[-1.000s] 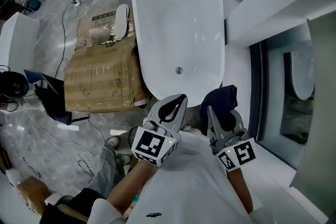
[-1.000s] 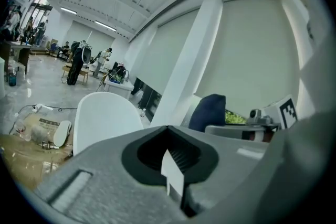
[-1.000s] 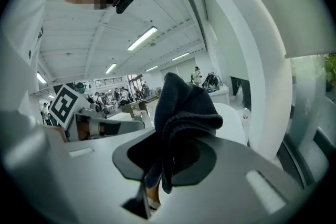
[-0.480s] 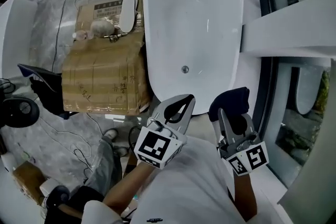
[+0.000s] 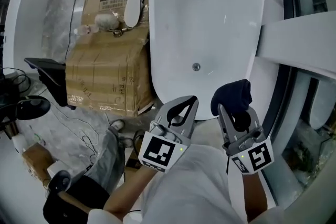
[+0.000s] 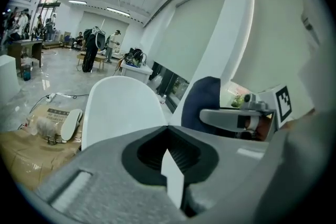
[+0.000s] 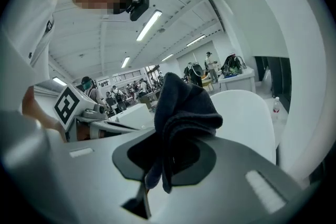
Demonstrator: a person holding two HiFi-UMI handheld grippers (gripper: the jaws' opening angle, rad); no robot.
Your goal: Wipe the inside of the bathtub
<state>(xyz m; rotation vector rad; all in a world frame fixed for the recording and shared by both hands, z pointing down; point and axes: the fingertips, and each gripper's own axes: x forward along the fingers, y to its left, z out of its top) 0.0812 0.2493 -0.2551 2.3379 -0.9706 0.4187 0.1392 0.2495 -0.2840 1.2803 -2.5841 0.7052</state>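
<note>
Wiping not started, I'd say. My right gripper (image 5: 235, 110) is clamped on the dark cloth (image 5: 231, 93), held by the bathtub (image 5: 205, 8) near end. My left gripper (image 5: 192, 100) is closed and empty. Whole inside still to wipe.

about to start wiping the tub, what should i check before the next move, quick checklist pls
1. Cloth gripped: ok, the right gripper has its jaws shut on it.
2. Left gripper free: ok, shut with nothing in it.
3. Tub inside free of objects: ok, only the drain shows.
4. Cloth touching the tub: not ok, it is held in the air at the near end.
5. Cloth damp: cannot tell.
</note>
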